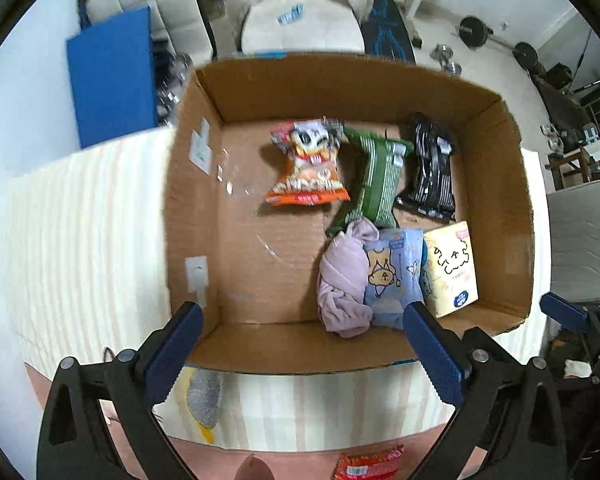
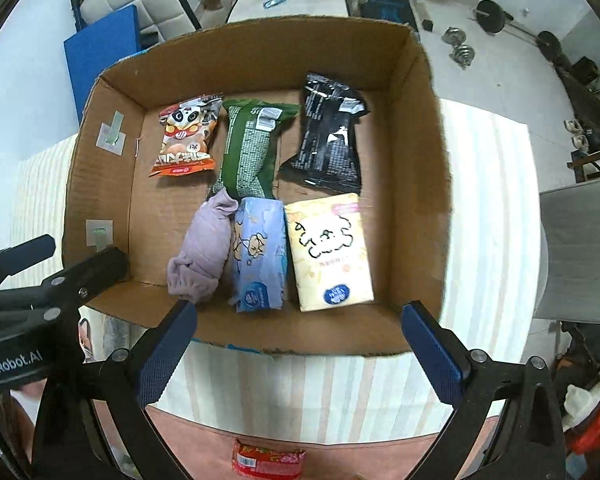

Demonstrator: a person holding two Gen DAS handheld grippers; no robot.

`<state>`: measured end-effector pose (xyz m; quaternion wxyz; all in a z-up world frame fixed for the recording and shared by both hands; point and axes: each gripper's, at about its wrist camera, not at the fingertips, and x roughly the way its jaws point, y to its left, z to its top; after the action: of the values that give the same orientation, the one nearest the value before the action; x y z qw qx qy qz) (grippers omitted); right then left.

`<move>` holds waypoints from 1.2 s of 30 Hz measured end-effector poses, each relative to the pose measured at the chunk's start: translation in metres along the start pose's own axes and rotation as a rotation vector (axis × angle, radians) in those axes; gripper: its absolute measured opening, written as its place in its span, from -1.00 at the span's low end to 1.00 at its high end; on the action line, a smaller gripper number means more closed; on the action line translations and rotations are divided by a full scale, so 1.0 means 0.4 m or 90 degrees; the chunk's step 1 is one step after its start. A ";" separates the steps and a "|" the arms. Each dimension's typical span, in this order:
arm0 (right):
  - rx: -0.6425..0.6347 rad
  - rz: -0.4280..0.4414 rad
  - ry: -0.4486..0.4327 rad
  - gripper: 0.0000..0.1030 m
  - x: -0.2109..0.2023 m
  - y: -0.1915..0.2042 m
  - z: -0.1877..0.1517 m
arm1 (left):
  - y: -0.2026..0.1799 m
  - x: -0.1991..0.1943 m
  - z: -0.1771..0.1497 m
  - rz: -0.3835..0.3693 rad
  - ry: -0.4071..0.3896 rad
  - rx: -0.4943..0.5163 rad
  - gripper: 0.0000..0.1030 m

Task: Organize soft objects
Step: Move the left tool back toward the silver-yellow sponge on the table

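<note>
Nearest, a red snack packet (image 2: 268, 462) lies crosswise on the bench just behind both empty grippers' spread fingers (image 2: 168, 354), outside the cardboard box (image 2: 260, 332), closer to the right gripper (image 2: 300, 350) than the left gripper (image 1: 304, 354)

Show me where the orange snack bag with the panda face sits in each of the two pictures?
Left wrist view: the orange snack bag lies at the far side of the cardboard box, just above the picture's middle.
Right wrist view: the same bag lies at the box's far left, upper left of the picture.
Shared landmark: the green packet lies immediately to its right in both.
</note>
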<state>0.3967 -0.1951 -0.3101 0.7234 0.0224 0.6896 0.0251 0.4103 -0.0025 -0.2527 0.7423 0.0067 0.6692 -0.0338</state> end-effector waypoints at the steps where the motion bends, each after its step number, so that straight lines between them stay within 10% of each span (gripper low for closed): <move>1: 0.003 -0.002 -0.007 1.00 -0.015 -0.002 -0.005 | -0.007 -0.014 -0.010 0.009 -0.015 0.003 0.99; 23: -0.084 0.069 -0.139 1.00 -0.301 0.031 -0.216 | -0.026 -0.285 -0.260 0.085 -0.206 -0.010 0.99; 36: -0.475 -0.065 0.126 1.00 0.140 0.204 -0.590 | 0.125 0.118 -0.688 0.176 0.078 -0.111 0.99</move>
<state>0.1631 -0.1104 -0.3719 0.6123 -0.2789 0.6997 0.2403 0.1449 0.0609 -0.3299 0.6953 0.0366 0.7064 0.1271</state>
